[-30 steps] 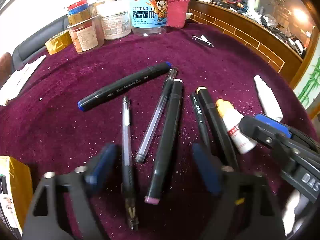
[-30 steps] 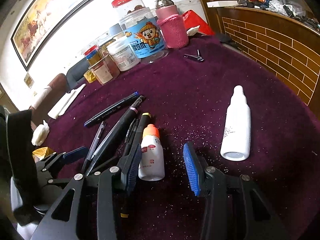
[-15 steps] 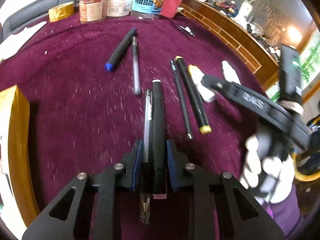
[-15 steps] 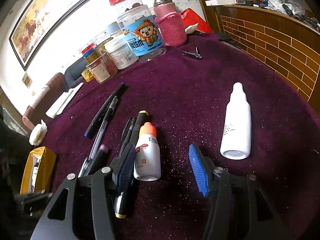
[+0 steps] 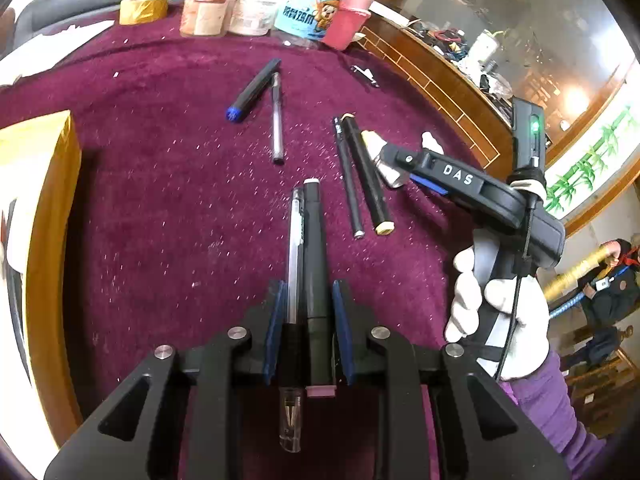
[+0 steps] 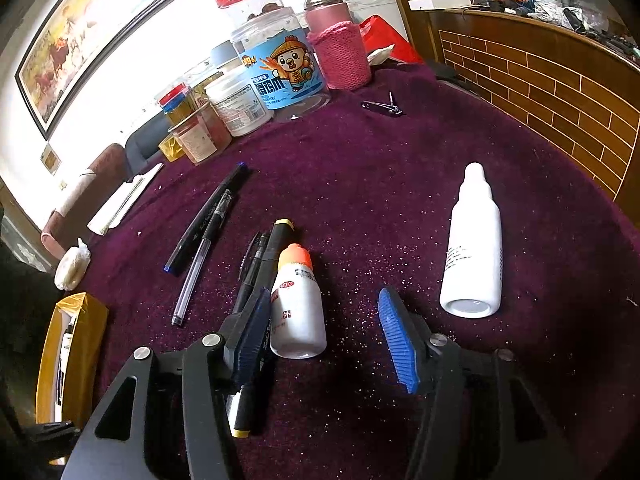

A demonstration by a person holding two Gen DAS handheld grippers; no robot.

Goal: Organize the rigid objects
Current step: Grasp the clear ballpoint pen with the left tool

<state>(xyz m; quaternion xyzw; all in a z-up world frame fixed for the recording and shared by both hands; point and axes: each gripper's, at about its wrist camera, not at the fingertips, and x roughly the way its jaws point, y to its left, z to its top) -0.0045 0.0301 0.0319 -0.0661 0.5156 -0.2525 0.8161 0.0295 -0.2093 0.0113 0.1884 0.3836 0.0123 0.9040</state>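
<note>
My left gripper (image 5: 307, 304) is shut on a black marker (image 5: 313, 248) with a pink end and a clear pen (image 5: 295, 256), held side by side above the purple cloth. My right gripper (image 6: 322, 328) is open, low over the cloth, around a small white bottle with an orange cap (image 6: 298, 308). It also shows in the left wrist view (image 5: 424, 168). A black marker with a yellow end (image 6: 264, 276) and a thin black pen (image 6: 250, 264) lie beside its left finger. A blue-capped marker (image 6: 208, 220) and a clear pen (image 6: 200, 264) lie further left. A larger white bottle (image 6: 474, 248) lies to the right.
A yellow box (image 5: 36, 248) with pens inside stands at the left; it also shows in the right wrist view (image 6: 68, 352). Jars (image 6: 280, 72), a pink cup (image 6: 340, 48) and tape crowd the far edge. A nail clipper (image 6: 384, 106) lies near them. A brick-pattern counter (image 6: 540, 92) borders the right.
My left gripper closed on the black marker and clear pen and lifted them off the cloth, drawing back. My right gripper stayed open around the small bottle.
</note>
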